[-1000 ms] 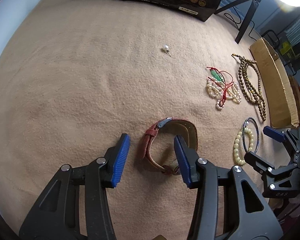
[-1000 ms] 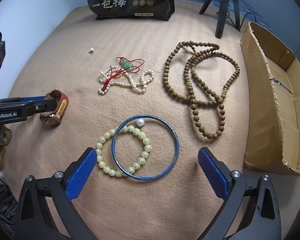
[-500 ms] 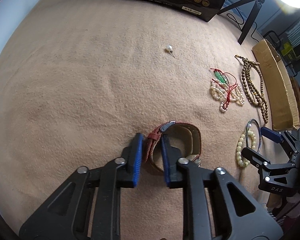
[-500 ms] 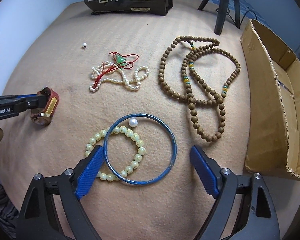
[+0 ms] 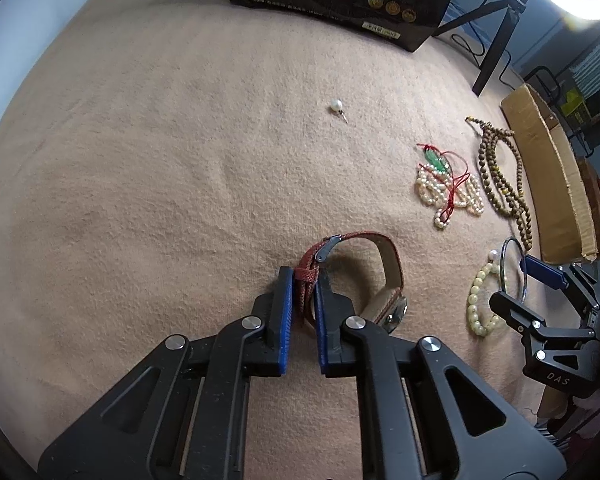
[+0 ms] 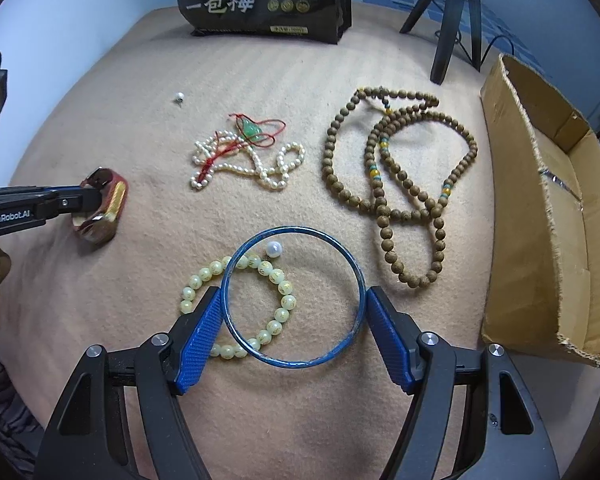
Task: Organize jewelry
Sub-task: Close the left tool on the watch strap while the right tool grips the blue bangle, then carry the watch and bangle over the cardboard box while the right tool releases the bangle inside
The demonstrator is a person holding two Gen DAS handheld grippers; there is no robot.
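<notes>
My left gripper (image 5: pixel 303 280) is shut on the strap of a red-brown watch (image 5: pixel 388 268) lying on the tan cloth; the watch also shows in the right wrist view (image 6: pixel 108 208). My right gripper (image 6: pixel 294 312) is closed around a blue bangle (image 6: pixel 296 362), its pads touching both sides. The bangle lies over a pale yellow bead bracelet (image 6: pixel 280 280), with a loose pearl (image 6: pixel 274 249) inside the ring. A pearl strand with red cord and a green pendant (image 6: pixel 252 160) and a brown bead necklace (image 6: pixel 400 184) lie farther back.
An open cardboard box (image 6: pixel 552 208) lies on the right. A dark snack bag (image 6: pixel 260 0) stands at the back, with tripod legs (image 6: pixel 452 20) beside it. A pearl stud (image 5: pixel 337 105) lies alone on the cloth.
My left gripper closed from wide open onto the watch strap. My right gripper moved forward and narrowed until its pads met the blue bangle.
</notes>
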